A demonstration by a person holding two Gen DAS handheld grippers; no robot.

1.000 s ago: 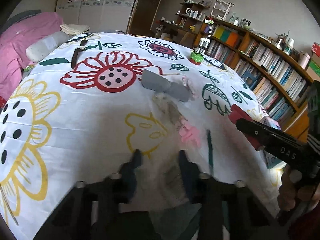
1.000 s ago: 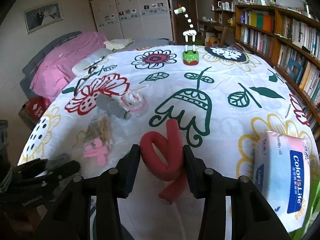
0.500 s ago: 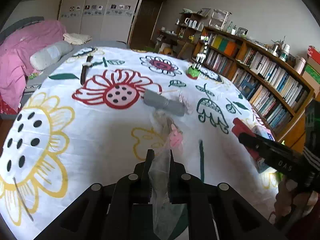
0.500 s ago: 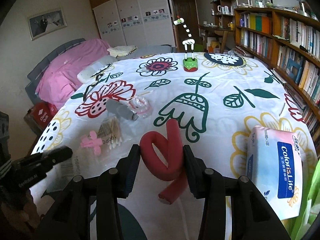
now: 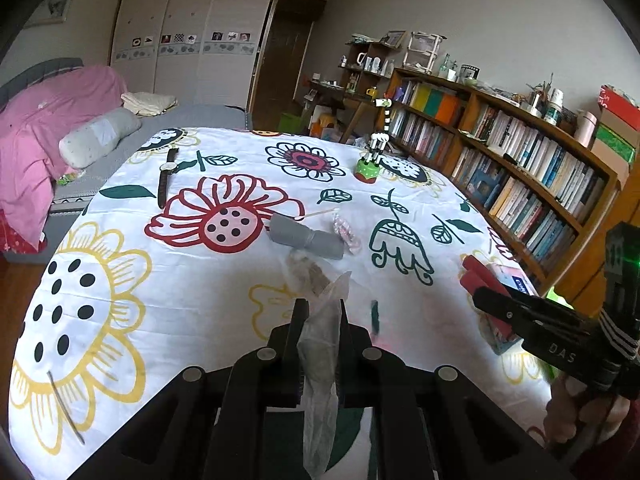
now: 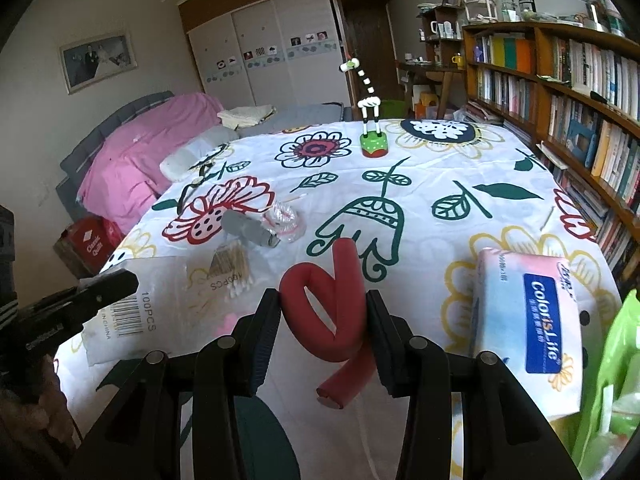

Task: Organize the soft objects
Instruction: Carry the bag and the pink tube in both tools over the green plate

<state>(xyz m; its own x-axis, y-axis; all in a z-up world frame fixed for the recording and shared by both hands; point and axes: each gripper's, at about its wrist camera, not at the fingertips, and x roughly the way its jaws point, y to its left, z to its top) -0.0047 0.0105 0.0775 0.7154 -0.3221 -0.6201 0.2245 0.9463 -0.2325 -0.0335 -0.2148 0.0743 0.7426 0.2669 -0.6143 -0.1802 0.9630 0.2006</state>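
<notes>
My left gripper (image 5: 320, 312) is shut on a clear plastic bag (image 5: 320, 344) and holds it lifted above the flowered cloth; the bag (image 6: 132, 304), printed 100PCS, hangs from it in the right wrist view. My right gripper (image 6: 322, 312) is shut on a twisted red foam tube (image 6: 336, 300), also seen at the right of the left wrist view (image 5: 476, 276). A grey rolled cloth (image 5: 306, 236) lies mid-table beside a small clear packet with pink rings (image 5: 346, 232). A bag of cotton swabs (image 6: 232, 268) lies near the front left.
A tissue pack (image 6: 532, 328) lies at the right, a green bag (image 6: 616, 368) beside it. A toy giraffe on a green base (image 6: 372, 136) stands at the back. A wristwatch (image 5: 164, 176) lies at the far left. Bookshelves (image 5: 520, 168) line the right.
My left gripper closed on the clear plastic bag at the table's front and lifted it off the cloth. The right gripper kept holding the red tube, nearly still.
</notes>
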